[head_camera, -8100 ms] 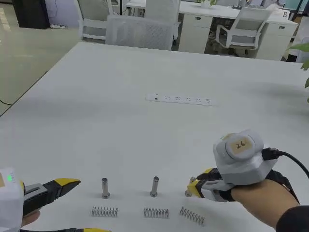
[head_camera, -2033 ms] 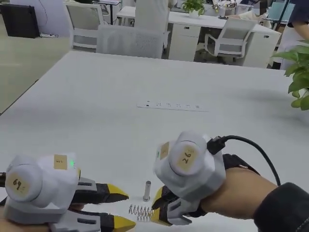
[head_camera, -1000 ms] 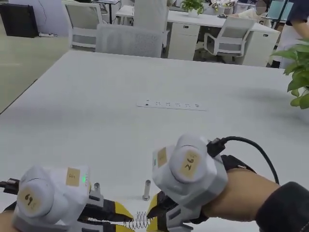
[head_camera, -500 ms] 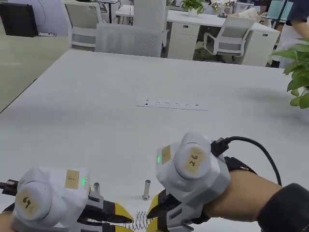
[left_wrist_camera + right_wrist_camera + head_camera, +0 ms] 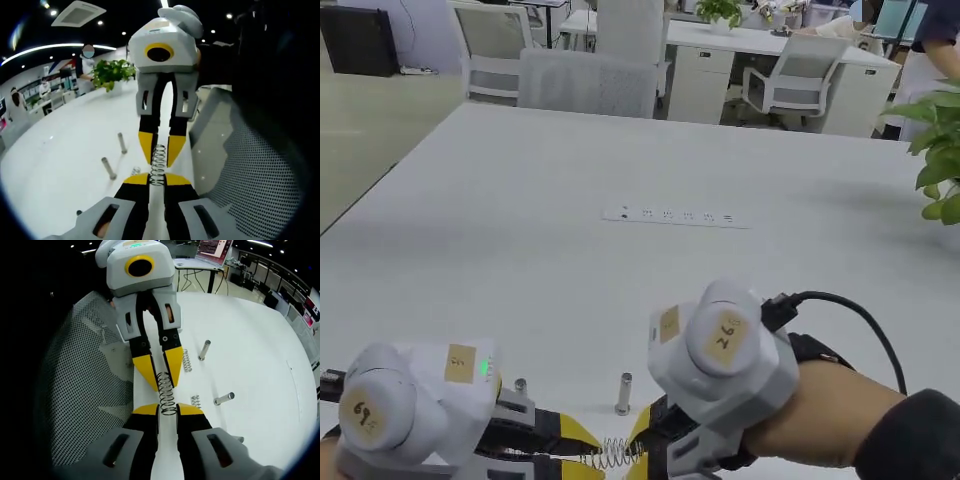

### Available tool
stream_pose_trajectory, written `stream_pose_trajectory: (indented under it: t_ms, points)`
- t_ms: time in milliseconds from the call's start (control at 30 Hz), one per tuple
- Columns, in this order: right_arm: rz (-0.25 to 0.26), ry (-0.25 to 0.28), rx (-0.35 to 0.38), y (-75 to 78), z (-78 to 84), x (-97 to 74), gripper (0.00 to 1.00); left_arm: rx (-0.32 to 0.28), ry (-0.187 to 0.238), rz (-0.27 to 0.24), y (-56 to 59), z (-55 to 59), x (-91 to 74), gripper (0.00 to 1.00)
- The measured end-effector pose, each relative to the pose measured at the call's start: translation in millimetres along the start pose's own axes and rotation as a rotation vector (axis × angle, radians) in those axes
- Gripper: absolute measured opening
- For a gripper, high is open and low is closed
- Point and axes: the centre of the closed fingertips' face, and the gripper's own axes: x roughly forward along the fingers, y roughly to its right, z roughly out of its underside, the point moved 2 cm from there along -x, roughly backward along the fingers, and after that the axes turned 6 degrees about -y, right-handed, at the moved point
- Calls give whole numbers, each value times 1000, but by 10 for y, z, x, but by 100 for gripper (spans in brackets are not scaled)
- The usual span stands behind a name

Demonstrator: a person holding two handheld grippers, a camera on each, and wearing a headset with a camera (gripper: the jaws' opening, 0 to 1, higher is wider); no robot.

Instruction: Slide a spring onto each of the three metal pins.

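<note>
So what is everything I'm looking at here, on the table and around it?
Table: one, white, foreground.
Power strip: one, white, mid-table.
Metal pins: two made out, silver, upright by the tools.
Held spring: one, silver, off the table between both tools.
Loose springs: two, silver, lying near the pins.
Office chairs: several, pale, beyond the table.
Plant: one, green, right edge.
Left tool: one, yellow-tipped, shut on one spring end.
Right tool: one, yellow-tipped, shut on the other end.

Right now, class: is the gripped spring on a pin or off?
Off: the spring spans left tongs and right tongs; nearby pin stands bare.
</note>
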Motion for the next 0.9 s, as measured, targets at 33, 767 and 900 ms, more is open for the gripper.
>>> stream_pose_trajectory:
  t_ms: [33,767,900]
  points:
    - [3,3,-2,4,-5,-3,9,-1,-1,-1,-1,7,3,2]
    - [6,23,-37,-26,-220,-88,8,-26,-14,8,5,51,36,3]
    - [6,16,-50,-30,-251,-95,8,-32,-12,10,3,51,38,3]
